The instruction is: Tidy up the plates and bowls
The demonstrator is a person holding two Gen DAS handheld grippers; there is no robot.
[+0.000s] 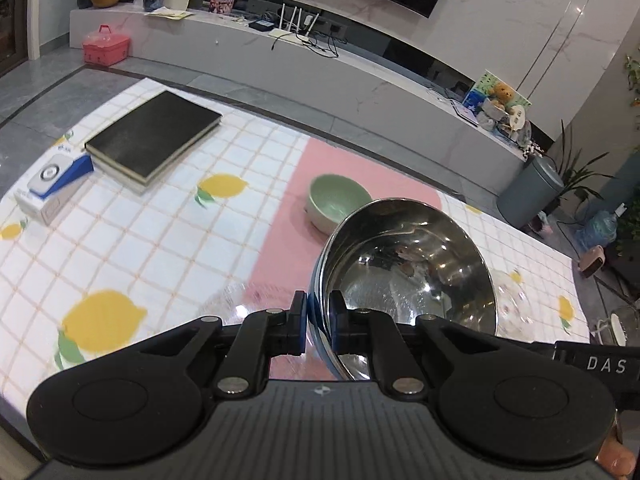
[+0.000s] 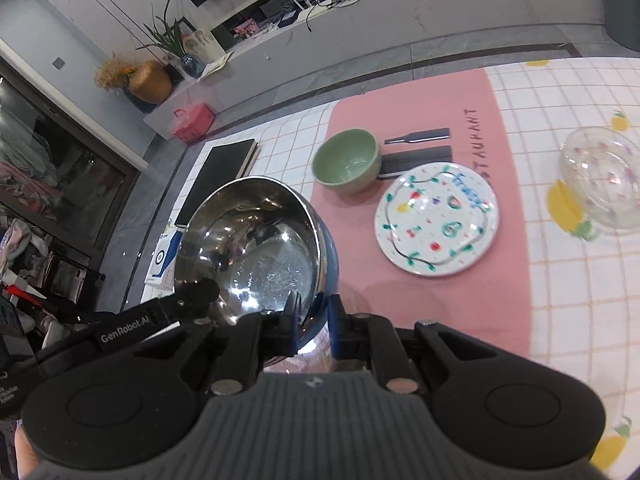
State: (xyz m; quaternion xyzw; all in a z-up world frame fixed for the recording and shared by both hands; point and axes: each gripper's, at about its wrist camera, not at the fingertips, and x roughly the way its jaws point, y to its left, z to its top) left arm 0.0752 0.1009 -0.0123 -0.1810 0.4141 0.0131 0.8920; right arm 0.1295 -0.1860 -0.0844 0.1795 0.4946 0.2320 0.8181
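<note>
The steel bowl [image 1: 408, 268] is clamped at opposite rims by the left gripper [image 1: 319, 320] and right gripper [image 2: 314, 320], held tilted above the pink placemat [image 2: 508, 184], near the green bowl [image 2: 346, 160] and painted plate [image 2: 437, 220].

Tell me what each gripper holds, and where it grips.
Both hold the steel bowl by its rim: the left gripper pinches one edge, the right gripper the opposite edge, one finger inside and one outside the wall.
</note>
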